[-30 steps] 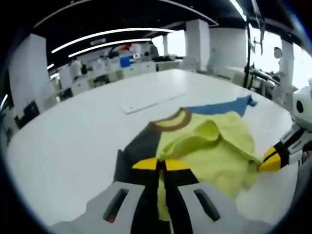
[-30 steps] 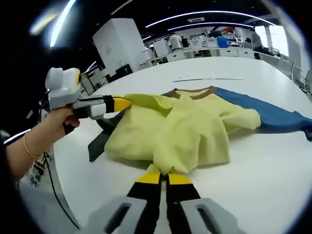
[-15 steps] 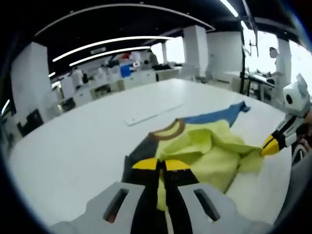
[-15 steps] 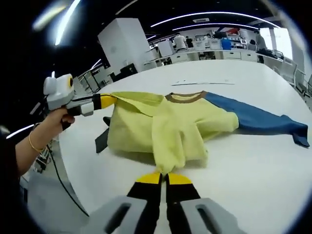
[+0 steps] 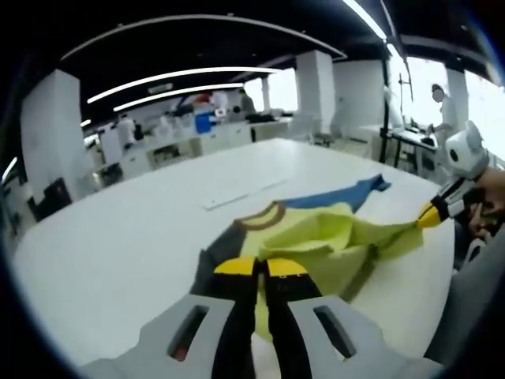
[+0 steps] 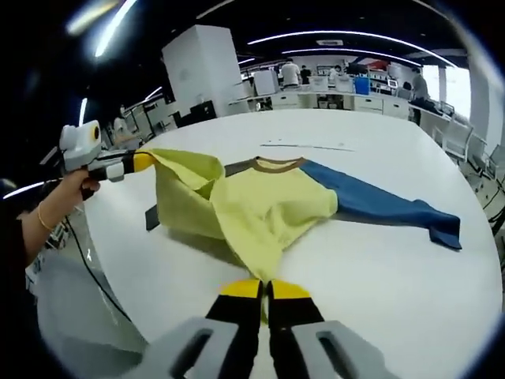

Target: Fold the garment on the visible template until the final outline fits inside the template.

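A yellow garment [image 5: 331, 241] with a brown collar [image 5: 264, 217], a blue sleeve [image 5: 339, 192] and a dark sleeve [image 5: 215, 257] lies partly lifted on the white table [image 5: 118, 237]. My left gripper [image 5: 262, 267] is shut on one corner of its yellow hem. The right gripper [image 5: 420, 217] holds the other corner at the right, and the hem is stretched between them. In the right gripper view the garment [image 6: 260, 209] spreads ahead, collar [image 6: 276, 164] far, blue sleeve [image 6: 379, 207] trailing right. My right gripper [image 6: 264, 289] pinches yellow cloth; the left gripper [image 6: 146, 160], in a hand, grips cloth at the left.
A flat white strip [image 5: 237, 193] [image 6: 308, 144] lies on the table beyond the collar. The table's near edge [image 6: 102, 268] curves past at the left, with a cable [image 6: 87, 260] hanging below it. Desks, pillars and people fill the far room.
Both grippers have pulled back and apart with the hem, lifting and stretching the yellow cloth. The garment has dragged toward the table edge and the blue sleeve now trails out straight.
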A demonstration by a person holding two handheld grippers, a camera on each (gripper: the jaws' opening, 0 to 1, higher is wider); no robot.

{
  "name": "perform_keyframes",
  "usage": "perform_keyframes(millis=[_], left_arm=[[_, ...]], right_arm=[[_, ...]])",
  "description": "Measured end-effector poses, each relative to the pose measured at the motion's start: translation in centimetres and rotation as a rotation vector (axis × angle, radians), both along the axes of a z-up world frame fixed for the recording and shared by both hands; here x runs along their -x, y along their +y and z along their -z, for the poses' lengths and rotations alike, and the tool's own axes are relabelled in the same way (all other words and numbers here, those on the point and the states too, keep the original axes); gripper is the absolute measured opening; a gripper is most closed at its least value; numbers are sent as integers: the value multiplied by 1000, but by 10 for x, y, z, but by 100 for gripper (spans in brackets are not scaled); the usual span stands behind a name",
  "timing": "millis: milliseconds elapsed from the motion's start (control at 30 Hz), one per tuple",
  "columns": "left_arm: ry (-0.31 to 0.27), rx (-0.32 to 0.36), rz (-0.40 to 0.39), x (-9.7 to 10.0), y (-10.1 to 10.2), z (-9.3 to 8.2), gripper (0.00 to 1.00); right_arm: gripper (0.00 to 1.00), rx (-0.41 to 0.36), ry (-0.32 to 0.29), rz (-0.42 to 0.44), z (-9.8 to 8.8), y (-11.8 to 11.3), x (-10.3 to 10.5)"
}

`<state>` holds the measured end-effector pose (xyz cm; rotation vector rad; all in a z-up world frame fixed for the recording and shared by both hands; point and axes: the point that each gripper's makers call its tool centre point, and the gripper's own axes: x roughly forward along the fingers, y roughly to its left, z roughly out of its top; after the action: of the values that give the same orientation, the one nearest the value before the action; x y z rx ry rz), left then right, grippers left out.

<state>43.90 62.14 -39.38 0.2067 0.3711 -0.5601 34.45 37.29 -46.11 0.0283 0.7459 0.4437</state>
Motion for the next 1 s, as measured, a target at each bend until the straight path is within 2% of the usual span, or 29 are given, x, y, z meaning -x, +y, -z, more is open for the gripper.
perform_keyframes(millis=[167, 267, 367, 600, 733, 900, 1000], left_arm=[[9, -8, 5, 16, 6, 0, 0], [3, 26, -17, 30, 9, -4, 0], [16, 20, -22, 42, 12, -1, 0], [84, 36, -37, 63, 19, 7, 0], [113, 35, -41, 74, 21, 12, 0], [136, 46, -22, 90, 19, 20, 0], [171, 31, -3, 101, 17, 29, 0]], right_arm=[[0, -28, 3, 22, -4, -9, 6], [0, -83, 17, 68, -10, -16, 11], [0, -91, 9, 80, -14, -23, 14], [0, -114, -6, 29, -22, -22, 23], [0, -122, -5, 29, -25, -24, 29], [0, -101, -1, 13, -21, -25, 35], [0, -91, 7, 6, -17, -27, 39]])
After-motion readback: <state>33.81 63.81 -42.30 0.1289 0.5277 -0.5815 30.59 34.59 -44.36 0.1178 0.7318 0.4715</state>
